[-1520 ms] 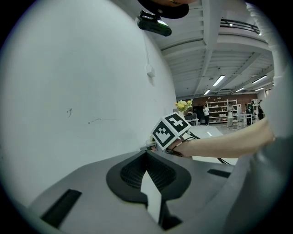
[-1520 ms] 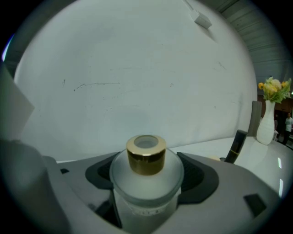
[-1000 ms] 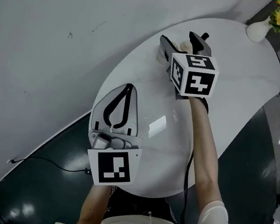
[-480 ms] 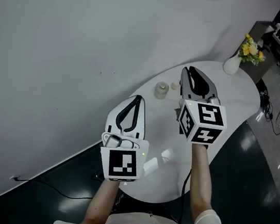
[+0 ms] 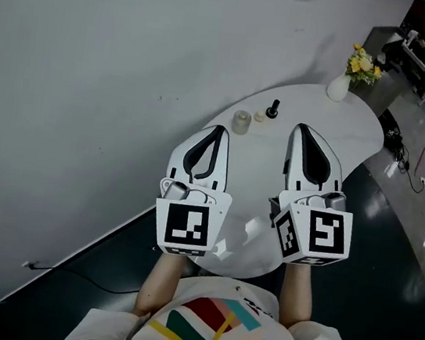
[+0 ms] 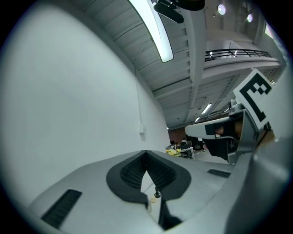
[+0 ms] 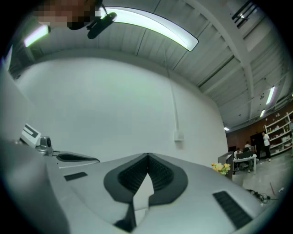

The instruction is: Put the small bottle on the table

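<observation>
Left gripper (image 5: 217, 129) jaws together, tips meeting, nothing between. Right gripper (image 5: 302, 127) jaws have just been closing, now tip to tip, also empty. Both are held above the near half of the white oval table (image 5: 344, 133). Past them, a row near the wall-side edge: clear jar (image 5: 241, 121), small pale round thing (image 5: 260, 115), then the small bottle (image 5: 272, 108), which is dark, slim, upright and apart from both grippers. Far end: white vase (image 5: 338, 87) with yellow flowers.
</observation>
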Demonstrator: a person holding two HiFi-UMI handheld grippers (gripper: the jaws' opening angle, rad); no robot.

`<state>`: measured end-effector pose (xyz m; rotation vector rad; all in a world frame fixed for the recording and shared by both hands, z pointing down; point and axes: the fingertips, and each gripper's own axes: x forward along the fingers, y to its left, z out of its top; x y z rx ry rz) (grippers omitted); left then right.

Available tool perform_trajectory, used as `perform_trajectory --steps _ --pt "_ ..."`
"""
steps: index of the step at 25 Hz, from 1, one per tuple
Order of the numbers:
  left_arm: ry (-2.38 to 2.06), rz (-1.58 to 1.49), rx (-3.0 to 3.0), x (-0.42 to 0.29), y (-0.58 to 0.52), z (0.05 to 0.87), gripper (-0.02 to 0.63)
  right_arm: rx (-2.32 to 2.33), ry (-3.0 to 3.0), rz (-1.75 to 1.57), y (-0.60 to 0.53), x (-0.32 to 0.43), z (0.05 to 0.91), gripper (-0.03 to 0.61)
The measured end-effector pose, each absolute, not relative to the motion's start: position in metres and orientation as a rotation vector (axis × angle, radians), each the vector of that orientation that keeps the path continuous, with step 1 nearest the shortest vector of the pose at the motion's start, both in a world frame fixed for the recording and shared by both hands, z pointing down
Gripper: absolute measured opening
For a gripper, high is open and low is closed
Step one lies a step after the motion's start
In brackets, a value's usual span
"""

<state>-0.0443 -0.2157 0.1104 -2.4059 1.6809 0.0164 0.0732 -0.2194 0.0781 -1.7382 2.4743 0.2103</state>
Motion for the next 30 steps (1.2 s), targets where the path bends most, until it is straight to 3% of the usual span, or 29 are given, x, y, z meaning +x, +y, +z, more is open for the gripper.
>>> perform_trajectory --steps 7,30 --pt "1.648 0.114 -2.403 -0.046 -0.164 0.108 0.016 -1.743 2.488 0.318 -0.144 0.053 0.106 0.012" --pt "1.676 0.039 -2.379 -0.057 -0.14 0.125 0.017 -1.835 2.512 0.172 -0.126 0.062 0.144 0.012"
